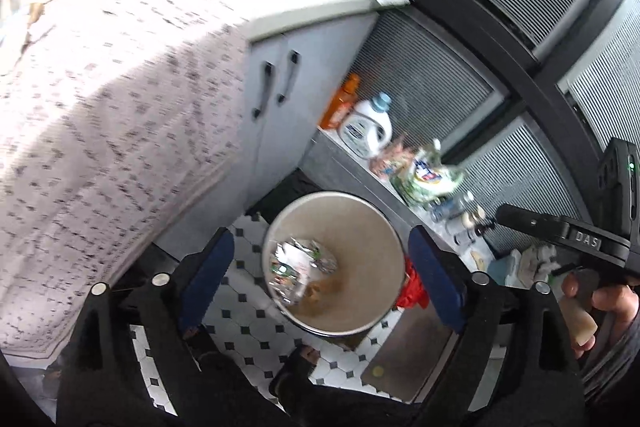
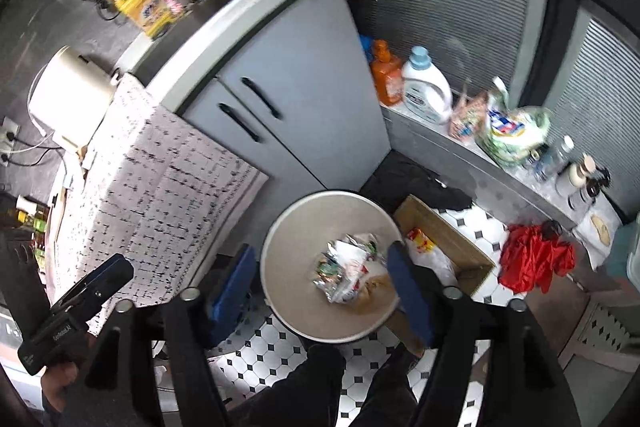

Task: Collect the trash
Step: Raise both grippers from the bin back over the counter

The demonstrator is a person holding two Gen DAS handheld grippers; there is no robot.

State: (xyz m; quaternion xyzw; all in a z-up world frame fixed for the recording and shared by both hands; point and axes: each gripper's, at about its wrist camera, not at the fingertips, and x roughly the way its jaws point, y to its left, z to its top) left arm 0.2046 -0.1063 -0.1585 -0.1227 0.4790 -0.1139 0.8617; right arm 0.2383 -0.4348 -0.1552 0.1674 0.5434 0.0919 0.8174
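Closest to you are your two grippers, both tipped down over the round trash bin [image 2: 276, 227] on the black-and-white tiled floor [image 2: 256, 355]. Your left gripper [image 1: 320, 279] has its blue pads [image 1: 208, 275] standing wide apart — nothing is between them, and the bin's opening shows in the gap. Your right gripper [image 2: 324, 295] is spread apart too, with nothing clamped; its right-hand pad [image 2: 408, 303] overlaps the bin's rim in the view.

The trash [image 2: 344, 267] — crumpled foil and printed wrappers — lies at the bottom of the bin, beside a brownish stain.

In the left wrist view your right hand [image 1: 600, 311] grips its handle at the right edge. In the right wrist view the bin has an open cardboard box [image 2: 452, 243] just to its right, holding a white and yellow packet. A red cloth [image 2: 536, 259] lies on the tiles beyond the box. Behind the bin stands a grey cabinet [image 2: 304, 99] with two black handles, and a patterned cloth [image 2: 160, 179] hangs over the counter to its left. An orange bottle [image 2: 386, 75] and a white detergent jug [image 2: 426, 87] stand side by side on the ledge by the window.
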